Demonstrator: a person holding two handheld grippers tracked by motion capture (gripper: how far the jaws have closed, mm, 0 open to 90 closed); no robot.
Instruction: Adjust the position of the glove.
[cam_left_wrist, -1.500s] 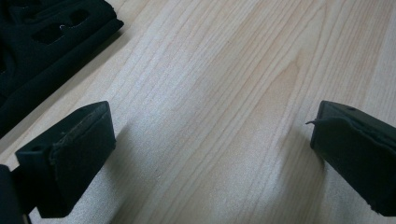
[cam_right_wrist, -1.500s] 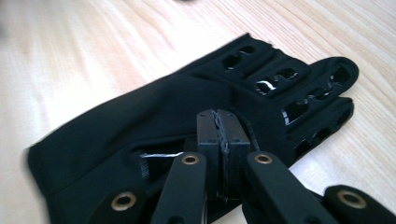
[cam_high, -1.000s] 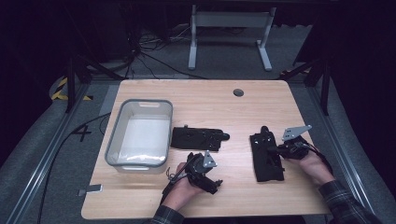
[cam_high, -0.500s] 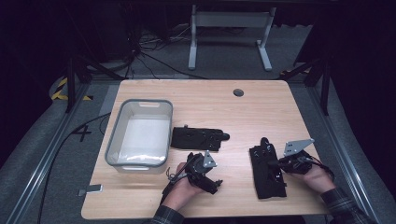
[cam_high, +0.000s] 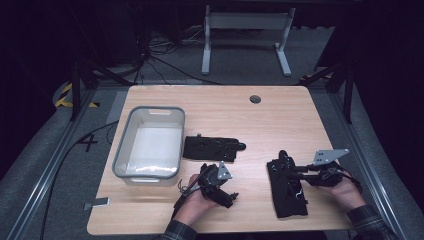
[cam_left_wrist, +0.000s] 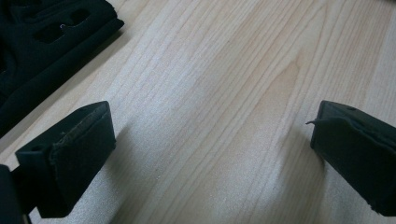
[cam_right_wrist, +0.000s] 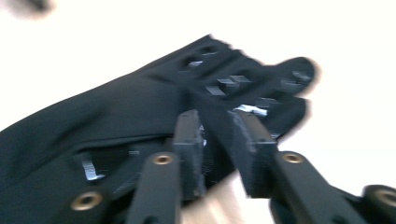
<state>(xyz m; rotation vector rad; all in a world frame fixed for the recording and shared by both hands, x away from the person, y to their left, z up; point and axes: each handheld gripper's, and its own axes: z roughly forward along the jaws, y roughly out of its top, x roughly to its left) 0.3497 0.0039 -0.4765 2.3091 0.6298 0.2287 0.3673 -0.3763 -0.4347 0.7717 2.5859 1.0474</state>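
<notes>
On the wooden surface (cam_high: 280, 112) near its right front | a black perforated glove (cam_high: 287, 187) is pinched in a fold by the right tongs (cam_right_wrist: 215, 140), jaws clenched | left tongs (cam_left_wrist: 205, 154) are spread wide, resting over bare wood, empty | second glove (cam_high: 212, 148) lies beside the grey bin (cam_high: 150, 145) | the fold is best lifted slowly so fabric is not lost.

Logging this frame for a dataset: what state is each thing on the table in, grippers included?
Bin: upright, open-topped, nothing in it.
Middle glove: flat on the table, untouched.
Right glove: on the table, a fold pinched by the right gripper.
Left gripper: jaws wide open, low over bare wood, holding nothing.
</notes>
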